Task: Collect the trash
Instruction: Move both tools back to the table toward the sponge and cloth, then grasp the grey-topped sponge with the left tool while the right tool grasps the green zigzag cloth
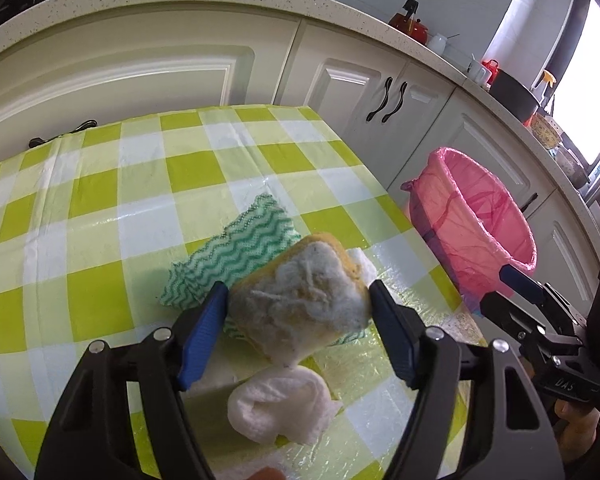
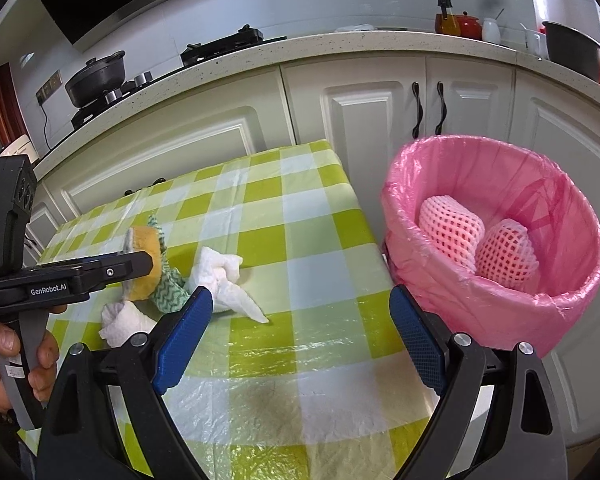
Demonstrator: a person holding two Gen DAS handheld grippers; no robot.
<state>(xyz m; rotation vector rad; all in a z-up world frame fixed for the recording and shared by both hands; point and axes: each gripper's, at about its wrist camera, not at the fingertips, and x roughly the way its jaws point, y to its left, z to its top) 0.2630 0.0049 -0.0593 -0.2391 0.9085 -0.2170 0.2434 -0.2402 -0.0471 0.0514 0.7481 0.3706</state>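
My left gripper (image 1: 298,292) is shut on a worn yellow sponge (image 1: 300,304) with a grey-white scouring face, held just above the table; the sponge also shows in the right wrist view (image 2: 142,264). Under it lies a green-and-white zigzag cloth (image 1: 244,248). A crumpled white paper towel (image 1: 280,408) lies below the sponge, and another white tissue (image 2: 224,276) lies to its right. My right gripper (image 2: 300,312) is open and empty above the table's right part. The pink-lined trash bin (image 2: 496,300) stands right of the table and holds two pink foam fruit nets (image 2: 452,228).
The table wears a green-and-white checked cloth (image 2: 284,216) under clear plastic. White kitchen cabinets (image 2: 364,120) and a speckled countertop run behind. A black pan and stove (image 2: 96,76) sit at left, a red kettle (image 2: 468,24) and black pot at right.
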